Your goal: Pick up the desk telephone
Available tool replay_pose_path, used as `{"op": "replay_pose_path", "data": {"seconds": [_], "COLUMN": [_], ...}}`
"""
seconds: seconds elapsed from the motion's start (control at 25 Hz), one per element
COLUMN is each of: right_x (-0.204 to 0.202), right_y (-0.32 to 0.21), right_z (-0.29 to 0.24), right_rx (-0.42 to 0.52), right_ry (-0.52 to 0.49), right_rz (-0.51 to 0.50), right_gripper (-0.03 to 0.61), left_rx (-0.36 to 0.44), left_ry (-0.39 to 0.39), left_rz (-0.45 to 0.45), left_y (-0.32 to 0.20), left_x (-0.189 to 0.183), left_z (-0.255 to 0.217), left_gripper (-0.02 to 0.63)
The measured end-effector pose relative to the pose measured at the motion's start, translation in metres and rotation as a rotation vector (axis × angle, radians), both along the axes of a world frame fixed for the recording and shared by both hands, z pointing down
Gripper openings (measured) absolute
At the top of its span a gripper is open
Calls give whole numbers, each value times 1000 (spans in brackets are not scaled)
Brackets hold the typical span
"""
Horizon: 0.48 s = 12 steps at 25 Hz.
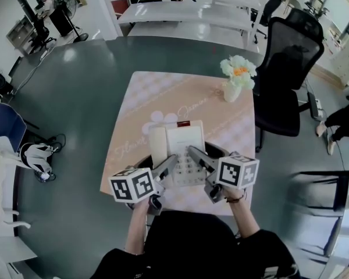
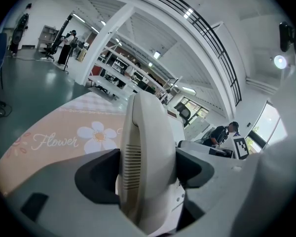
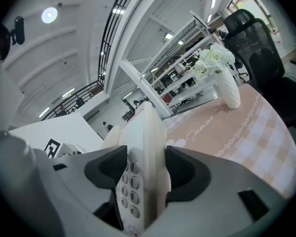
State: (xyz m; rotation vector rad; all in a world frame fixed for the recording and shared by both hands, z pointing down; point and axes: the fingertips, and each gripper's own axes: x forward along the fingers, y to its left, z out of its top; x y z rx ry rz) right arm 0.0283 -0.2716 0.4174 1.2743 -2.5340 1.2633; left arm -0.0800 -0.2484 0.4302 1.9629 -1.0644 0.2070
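Note:
A cream desk telephone (image 1: pixel 179 150) sits near the front of a pink patterned table (image 1: pixel 139 106), handset on its left side. My left gripper (image 1: pixel 170 166) is shut on the handset side of the telephone (image 2: pixel 147 157), whose ribbed edge fills the gap between the jaws. My right gripper (image 1: pixel 196 156) is shut on the keypad side of the telephone (image 3: pixel 143 177), with number keys showing between the jaws. In both gripper views the telephone looks tilted well above the tabletop.
A white vase of pale flowers (image 1: pixel 237 77) stands at the table's far right corner. A black office chair (image 1: pixel 288 74) is just right of the table. Grey floor surrounds it, with a blue chair (image 1: pixel 6 127) far left and a person's legs (image 1: pixel 340 124) at the right.

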Motion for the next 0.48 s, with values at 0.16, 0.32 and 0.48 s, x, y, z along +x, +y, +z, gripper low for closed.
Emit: {"op": "replay_pose_path", "data": {"seconds": [0.16, 0.32, 0.48], "right_x": [0, 1, 3], "right_y": [5, 11, 15], "right_z": [-12, -22, -28], "right_rx": [23, 43, 54], "right_ry": [-4, -13, -20], "right_rz": [-1, 10, 27], "right_gripper": [236, 233, 227], "left_rx": [20, 36, 51], "left_ry": [2, 10, 9], "left_rz": [-2, -2, 2], "left_y": [6, 12, 16], "left_x": [0, 1, 1], "left_z": [-11, -19, -25], "left_gripper": [330, 330, 330]}}
